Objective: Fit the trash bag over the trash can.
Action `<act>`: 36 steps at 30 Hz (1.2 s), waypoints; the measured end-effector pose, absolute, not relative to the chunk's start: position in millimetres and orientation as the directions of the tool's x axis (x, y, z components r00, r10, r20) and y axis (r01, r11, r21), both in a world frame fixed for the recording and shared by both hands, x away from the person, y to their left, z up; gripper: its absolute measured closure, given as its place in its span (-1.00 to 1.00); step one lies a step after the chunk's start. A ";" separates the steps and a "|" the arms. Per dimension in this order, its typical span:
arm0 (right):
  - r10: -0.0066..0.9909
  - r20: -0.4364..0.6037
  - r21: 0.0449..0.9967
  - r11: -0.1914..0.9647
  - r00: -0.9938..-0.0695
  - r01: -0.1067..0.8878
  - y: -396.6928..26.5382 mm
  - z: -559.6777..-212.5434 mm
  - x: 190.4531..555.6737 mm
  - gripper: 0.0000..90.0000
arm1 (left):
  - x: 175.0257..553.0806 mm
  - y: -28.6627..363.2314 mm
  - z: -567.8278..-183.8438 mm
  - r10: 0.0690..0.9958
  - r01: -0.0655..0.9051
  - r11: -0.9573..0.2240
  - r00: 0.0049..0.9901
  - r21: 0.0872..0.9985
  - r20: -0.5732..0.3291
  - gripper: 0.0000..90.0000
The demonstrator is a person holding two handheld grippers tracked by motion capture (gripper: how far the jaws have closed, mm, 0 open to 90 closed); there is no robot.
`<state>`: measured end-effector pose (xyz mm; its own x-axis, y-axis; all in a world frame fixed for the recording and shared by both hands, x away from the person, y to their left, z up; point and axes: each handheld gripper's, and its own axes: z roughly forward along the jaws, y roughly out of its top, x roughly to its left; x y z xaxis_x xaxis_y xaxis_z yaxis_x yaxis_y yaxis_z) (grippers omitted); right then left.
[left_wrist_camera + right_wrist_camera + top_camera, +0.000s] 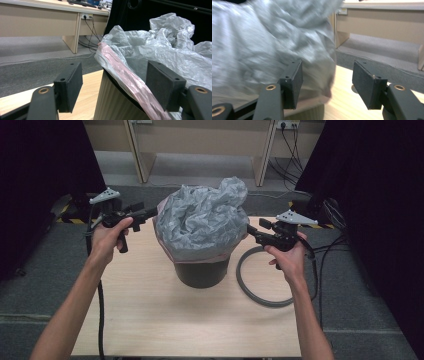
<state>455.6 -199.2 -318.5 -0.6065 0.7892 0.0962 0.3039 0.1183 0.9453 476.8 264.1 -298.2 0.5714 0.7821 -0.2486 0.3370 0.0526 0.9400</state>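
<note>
Dark bin point(202, 272) stands mid-bench point(150, 320), lined with a crumpled grey bag point(202, 222) whose pink edge point(125, 77) folds over the rim. Grey hose loop point(250, 285) lies right of it. Both forearms reach in level, one each side of the bin. Left tongs point(150, 212) released, the bag's rim between the pads, not pinched. Right tongs point(251, 232) released beside the bag, holding nothing.

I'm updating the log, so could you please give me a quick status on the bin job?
Both tongs open, left tongs and right tongs flanking the dark round bin. Crumpled grey plastic liner draped over rim, unheld. Grey cable loop lies beside the bin.
</note>
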 end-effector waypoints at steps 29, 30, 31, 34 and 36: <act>0.765 0.103 0.962 0.084 -0.635 0.258 -183.3 -304.0 448.1 -0.06 | 499.1 262.5 -330.5 0.819 0.385 -0.056 0.546 0.921 -0.178 0.99; 0.765 0.103 0.962 0.085 -0.636 0.259 -183.7 -303.9 448.5 -0.06 | 499.7 261.9 -337.8 0.817 0.399 -0.064 0.548 0.915 -0.182 0.99; 0.765 0.103 0.962 0.086 -0.636 0.260 -183.9 -303.9 448.6 -0.06 | 500.2 260.2 -347.9 0.816 0.413 -0.080 0.550 0.907 -0.178 0.99; 0.768 0.097 0.960 0.095 -0.633 0.262 -183.6 -304.5 448.7 -0.05 | 501.7 256.9 -375.6 0.804 0.445 -0.072 0.555 0.892 -0.212 0.99; 0.766 0.097 0.960 0.097 -0.635 0.263 -183.7 -304.5 448.6 -0.05 | 502.0 254.9 -393.0 0.794 0.459 -0.055 0.558 0.887 -0.239 0.99</act>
<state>448.6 -183.7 -304.5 -0.6352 0.7663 0.0965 0.2629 0.0970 0.9599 502.0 254.9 -393.0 0.5584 0.7943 -0.2395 0.4587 -0.0551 0.8869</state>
